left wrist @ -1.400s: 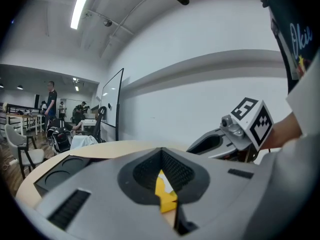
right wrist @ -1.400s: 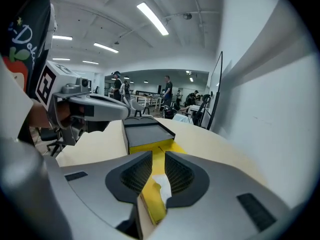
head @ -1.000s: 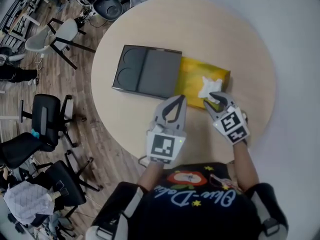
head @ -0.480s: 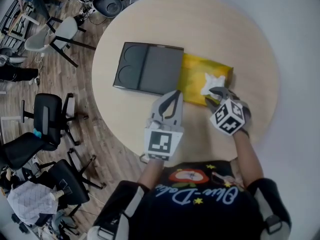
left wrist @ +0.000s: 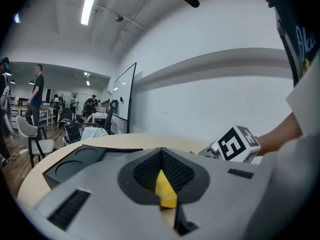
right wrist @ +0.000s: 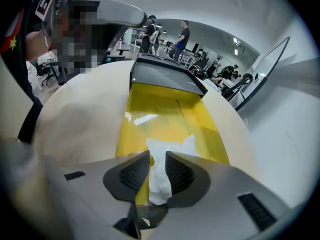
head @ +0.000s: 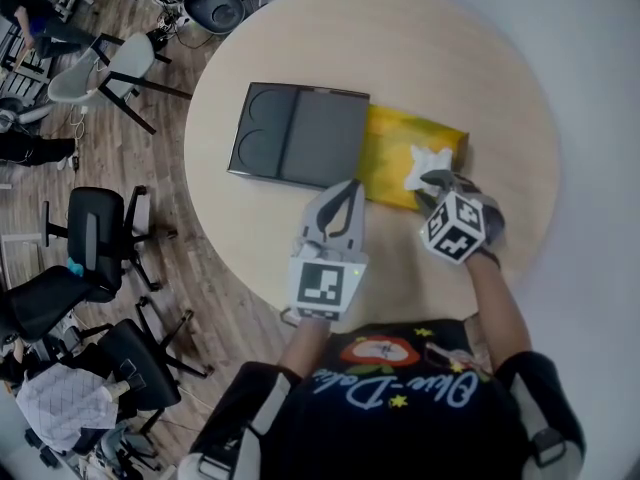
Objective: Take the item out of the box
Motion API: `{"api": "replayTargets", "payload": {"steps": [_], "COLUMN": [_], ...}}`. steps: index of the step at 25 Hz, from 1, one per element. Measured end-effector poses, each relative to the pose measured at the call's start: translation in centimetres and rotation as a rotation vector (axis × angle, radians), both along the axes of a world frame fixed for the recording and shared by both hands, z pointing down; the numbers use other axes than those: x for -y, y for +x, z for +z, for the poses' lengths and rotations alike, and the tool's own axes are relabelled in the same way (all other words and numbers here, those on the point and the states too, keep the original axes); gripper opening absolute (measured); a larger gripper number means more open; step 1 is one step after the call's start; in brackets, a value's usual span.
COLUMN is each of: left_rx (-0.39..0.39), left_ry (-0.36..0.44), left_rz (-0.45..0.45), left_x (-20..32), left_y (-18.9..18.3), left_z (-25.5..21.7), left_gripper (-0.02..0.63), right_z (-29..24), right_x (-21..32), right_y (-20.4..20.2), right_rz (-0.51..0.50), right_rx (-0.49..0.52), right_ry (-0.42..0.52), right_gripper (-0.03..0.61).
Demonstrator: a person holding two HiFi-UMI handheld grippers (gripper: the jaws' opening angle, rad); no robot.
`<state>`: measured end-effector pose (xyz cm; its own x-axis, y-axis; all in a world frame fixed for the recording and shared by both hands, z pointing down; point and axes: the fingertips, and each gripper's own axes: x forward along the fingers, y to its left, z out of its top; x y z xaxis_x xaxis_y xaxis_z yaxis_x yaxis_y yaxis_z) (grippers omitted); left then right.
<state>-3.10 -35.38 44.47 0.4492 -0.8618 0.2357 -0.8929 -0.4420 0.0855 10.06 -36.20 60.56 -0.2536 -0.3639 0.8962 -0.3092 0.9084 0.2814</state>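
On the round table [head: 500, 88] lies a black box sleeve [head: 295, 148] with a yellow inner box [head: 390, 153] slid out to its right. A crumpled white paper item [head: 425, 160] stands up from the yellow box's near right end. My right gripper [head: 437, 182] is shut on it; in the right gripper view the white paper [right wrist: 167, 146] runs between the pads of my right gripper [right wrist: 157, 159], above the yellow box [right wrist: 160, 114]. My left gripper [head: 349, 188] sits shut at the yellow box's near left corner. In my left gripper [left wrist: 161, 154] a yellow wedge shows between the jaws.
The black sleeve [right wrist: 165, 76] closes off the far end of the yellow box. Black office chairs [head: 95, 243] and a grey chair [head: 110, 68] stand on the wood floor left of the table. People stand far off in the room [left wrist: 37, 86].
My right gripper has closed in on the white paper and rolled, its marker cube turning, and shifted slightly toward the box. My left gripper has moved up to the yellow box's corner.
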Motion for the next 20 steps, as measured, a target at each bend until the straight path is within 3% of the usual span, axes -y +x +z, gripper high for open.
{"api": "replayTargets", "payload": {"steps": [7,10,12,20], "left_rx": [-0.012,-0.006,-0.005,-0.007], "left_ry": [0.004,0.007,0.011,0.015], "left_rz": [-0.009,-0.012,-0.012,-0.022], "left_x": [0.1,0.0,-0.1,-0.5], "left_y": [-0.6,-0.7,-0.9,-1.4], "left_z": [-0.5,-0.5,-0.7,-1.2], "left_gripper": [-0.011,-0.011,-0.011,-0.011], "right_z": [0.0,0.3,0.2,-1.6], "right_x": [0.2,0.5,0.6,1.1], "right_y": [-0.1,0.3,0.4,0.1], "right_rz": [-0.009,-0.028,-0.027,0.046], "right_rx": [-0.054,-0.091,-0.1,0.006], "right_ry": [0.003,0.04,0.049,0.09], "right_gripper": [0.082,0.014,0.002,-0.002]}}
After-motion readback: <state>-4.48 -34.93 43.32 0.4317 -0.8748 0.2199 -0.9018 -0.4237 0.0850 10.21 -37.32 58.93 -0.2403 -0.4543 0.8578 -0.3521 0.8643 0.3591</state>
